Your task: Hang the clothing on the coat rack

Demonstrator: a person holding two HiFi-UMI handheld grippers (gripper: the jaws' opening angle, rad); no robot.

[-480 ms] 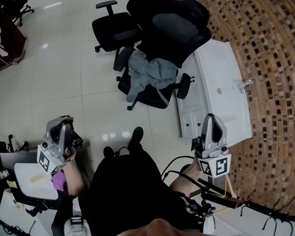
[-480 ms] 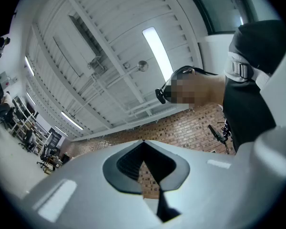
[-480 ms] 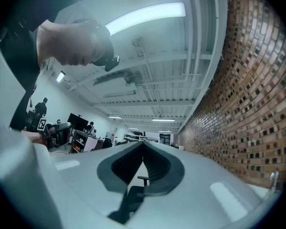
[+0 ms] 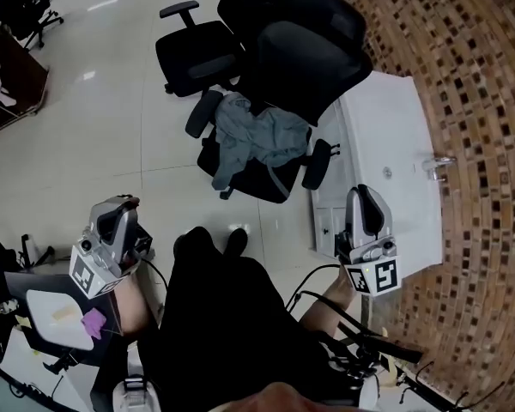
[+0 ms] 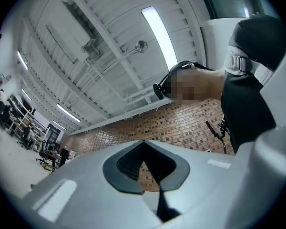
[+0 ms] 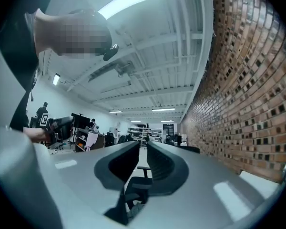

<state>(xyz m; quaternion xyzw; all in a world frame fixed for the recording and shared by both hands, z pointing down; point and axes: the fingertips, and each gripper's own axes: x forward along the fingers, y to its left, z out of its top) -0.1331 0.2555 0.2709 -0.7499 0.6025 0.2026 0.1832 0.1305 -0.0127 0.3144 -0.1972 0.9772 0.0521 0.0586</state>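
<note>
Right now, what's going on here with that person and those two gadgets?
A person holds a hand-held gripper in each hand, both empty. The left hand-held gripper is shut, the right hand-held gripper slightly open. A grey garment lies heaped on a black office chair ahead, untouched. Nothing has been picked up yet.
</note>
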